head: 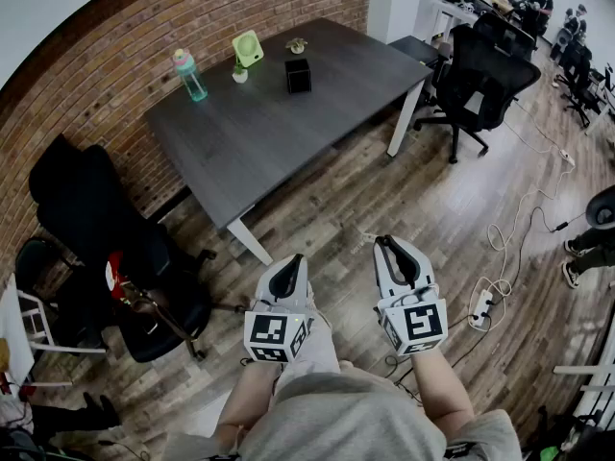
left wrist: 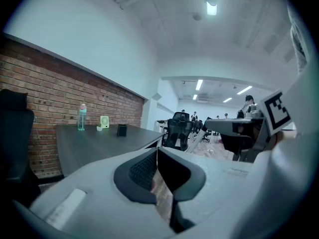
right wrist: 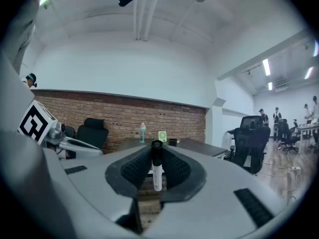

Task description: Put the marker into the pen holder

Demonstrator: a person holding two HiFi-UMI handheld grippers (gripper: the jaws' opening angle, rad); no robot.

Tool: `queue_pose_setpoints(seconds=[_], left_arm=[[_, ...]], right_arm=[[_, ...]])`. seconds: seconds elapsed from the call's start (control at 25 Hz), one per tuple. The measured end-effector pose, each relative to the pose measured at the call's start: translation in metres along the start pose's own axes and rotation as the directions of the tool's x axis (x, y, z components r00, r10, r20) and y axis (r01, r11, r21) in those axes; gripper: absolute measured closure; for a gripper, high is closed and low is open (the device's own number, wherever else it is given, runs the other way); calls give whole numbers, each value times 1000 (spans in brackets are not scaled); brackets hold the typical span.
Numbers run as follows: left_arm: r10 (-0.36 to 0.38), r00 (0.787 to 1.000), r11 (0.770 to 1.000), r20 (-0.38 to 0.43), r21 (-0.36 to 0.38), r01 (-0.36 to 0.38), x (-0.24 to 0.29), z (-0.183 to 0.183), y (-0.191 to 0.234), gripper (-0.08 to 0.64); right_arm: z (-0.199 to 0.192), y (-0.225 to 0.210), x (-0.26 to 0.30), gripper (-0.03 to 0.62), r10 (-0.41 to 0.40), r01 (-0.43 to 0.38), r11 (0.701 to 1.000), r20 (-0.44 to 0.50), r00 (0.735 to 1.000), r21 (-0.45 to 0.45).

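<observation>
- Right gripper [head: 399, 255]: clamped on the marker [right wrist: 157, 175], which stands upright with its black cap on top.
- Left gripper [left wrist: 157, 154]: jaws together, nothing held.
- Pen holder [head: 298, 75]: black box at the far end of the table [head: 252, 152], well apart from both grippers.
- Risks: the marker could slip or tilt on the way over. An off-centre drop could miss the opening or tip the holder.
</observation>
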State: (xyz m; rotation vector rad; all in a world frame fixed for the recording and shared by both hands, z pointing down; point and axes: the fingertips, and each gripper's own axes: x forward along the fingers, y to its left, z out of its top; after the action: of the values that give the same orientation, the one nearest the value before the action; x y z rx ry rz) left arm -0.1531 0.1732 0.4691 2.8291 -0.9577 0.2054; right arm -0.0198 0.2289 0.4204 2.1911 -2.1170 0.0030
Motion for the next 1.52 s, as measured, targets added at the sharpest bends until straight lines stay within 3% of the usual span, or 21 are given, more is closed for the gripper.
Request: queue_pose_setpoints(seconds=[0.24, 0.48, 1.12, 1.52], left_arm=[[7, 1000, 1000, -2, -11, -7, -79, -12, -65, 543], [6, 1000, 1000, 18, 20, -7, -113, -9, -97, 543], [22, 999, 999, 27, 29, -23, -139, -8, -128, 543], [38, 999, 999, 30, 17, -39, -136, -6, -123, 543]], right_arm=[[11, 25, -101, 526, 27, -26, 999, 24, 999, -41], [15, 23, -150, 526, 16, -15, 1000, 56, 998, -18], [11, 31, -186, 526, 80, -79, 997, 56, 995, -7], [11, 32, -177, 526, 109, -110, 994, 60, 992, 12]])
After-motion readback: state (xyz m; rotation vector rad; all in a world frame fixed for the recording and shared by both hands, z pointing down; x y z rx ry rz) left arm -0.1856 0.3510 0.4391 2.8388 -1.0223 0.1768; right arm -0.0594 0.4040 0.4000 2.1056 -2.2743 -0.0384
